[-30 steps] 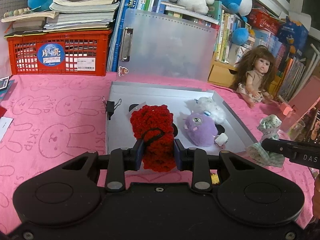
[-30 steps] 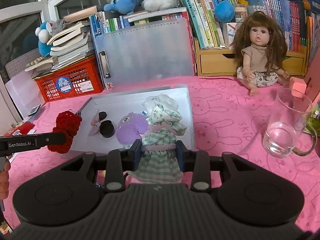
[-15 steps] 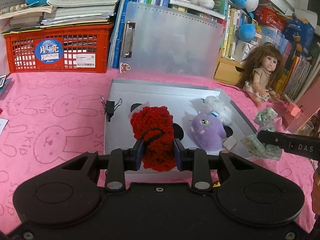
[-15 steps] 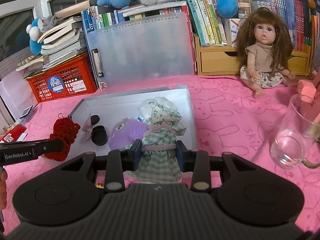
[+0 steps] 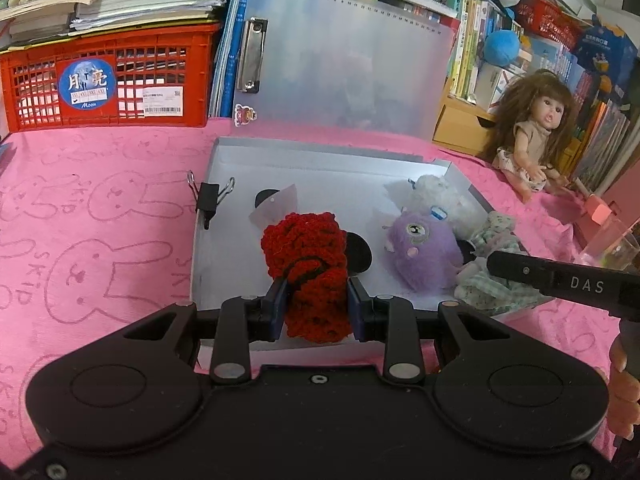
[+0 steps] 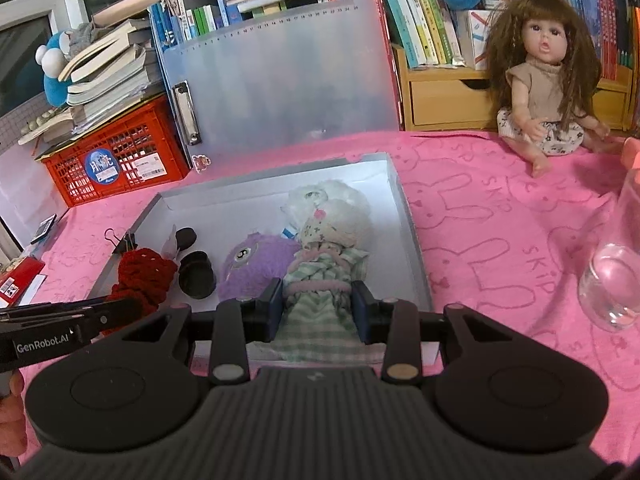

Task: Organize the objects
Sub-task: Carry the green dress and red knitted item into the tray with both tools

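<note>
My left gripper [image 5: 315,304] is shut on a red crocheted toy [image 5: 308,264] and holds it over the near edge of the grey tray [image 5: 320,168]. My right gripper [image 6: 318,308] is shut on a small doll in a green checked dress [image 6: 320,280], over the tray's [image 6: 396,196] near right part. In the tray lie a purple plush [image 5: 420,252], a white plush [image 5: 440,196] and black round pieces [image 6: 196,276]. The red toy also shows in the right wrist view [image 6: 144,280], the small doll in the left wrist view [image 5: 492,264].
A black binder clip [image 5: 208,200] sits on the tray's left rim. A red crate [image 5: 104,84] with books, a translucent clipboard [image 5: 340,60] and bookshelves stand behind. A large doll [image 6: 544,80] sits at the right. A glass mug [image 6: 616,264] stands near right.
Both grippers have moved forward toward the tray with their toys still held. The small doll now hangs over the tray beside the purple plush.
</note>
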Demonstrator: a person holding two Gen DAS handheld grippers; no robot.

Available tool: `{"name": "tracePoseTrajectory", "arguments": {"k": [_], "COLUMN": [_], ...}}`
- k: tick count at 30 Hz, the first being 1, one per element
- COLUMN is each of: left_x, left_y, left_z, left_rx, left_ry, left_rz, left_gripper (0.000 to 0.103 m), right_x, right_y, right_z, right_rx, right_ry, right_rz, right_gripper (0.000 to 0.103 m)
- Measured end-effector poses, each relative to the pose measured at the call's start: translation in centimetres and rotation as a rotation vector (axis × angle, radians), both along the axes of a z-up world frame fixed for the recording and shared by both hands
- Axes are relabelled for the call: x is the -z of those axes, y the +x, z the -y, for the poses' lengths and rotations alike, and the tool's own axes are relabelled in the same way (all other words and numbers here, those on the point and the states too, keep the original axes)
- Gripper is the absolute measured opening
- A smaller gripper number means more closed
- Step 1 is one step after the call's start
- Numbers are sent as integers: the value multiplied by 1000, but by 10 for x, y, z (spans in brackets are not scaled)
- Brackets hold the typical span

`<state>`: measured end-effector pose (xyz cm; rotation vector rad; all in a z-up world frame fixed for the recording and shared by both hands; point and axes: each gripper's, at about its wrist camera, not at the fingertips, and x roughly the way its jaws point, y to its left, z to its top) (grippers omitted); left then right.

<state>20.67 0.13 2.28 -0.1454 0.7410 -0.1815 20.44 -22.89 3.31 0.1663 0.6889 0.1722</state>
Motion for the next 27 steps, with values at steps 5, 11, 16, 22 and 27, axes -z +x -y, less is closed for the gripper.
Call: {"name": "tracePoseTrajectory", "arguments": {"k": [5,11,16,22,27], "left_x": [5,6,7,8,8], "left_y": [5,13,20,33,43], "left_z": [3,7,8,6,6], "left_rx": [1,5,2,-14,-27], "left_ry": [3,9,11,13,27], "left_rz": [-6,-3,2,5,6], "left_gripper": [29,29,29,29,29], "right_x": [5,5,5,4,3], "right_y": [6,13,18,26,36], "right_z": [-1,0,-1,-5,-9], "right_rx": [1,-11,-21,-30,-31], "right_ry": [17,36,40,46,41], "right_rz": [-14,-24,-29,-37,-43], "right_gripper": [41,41,41,41,41]}}
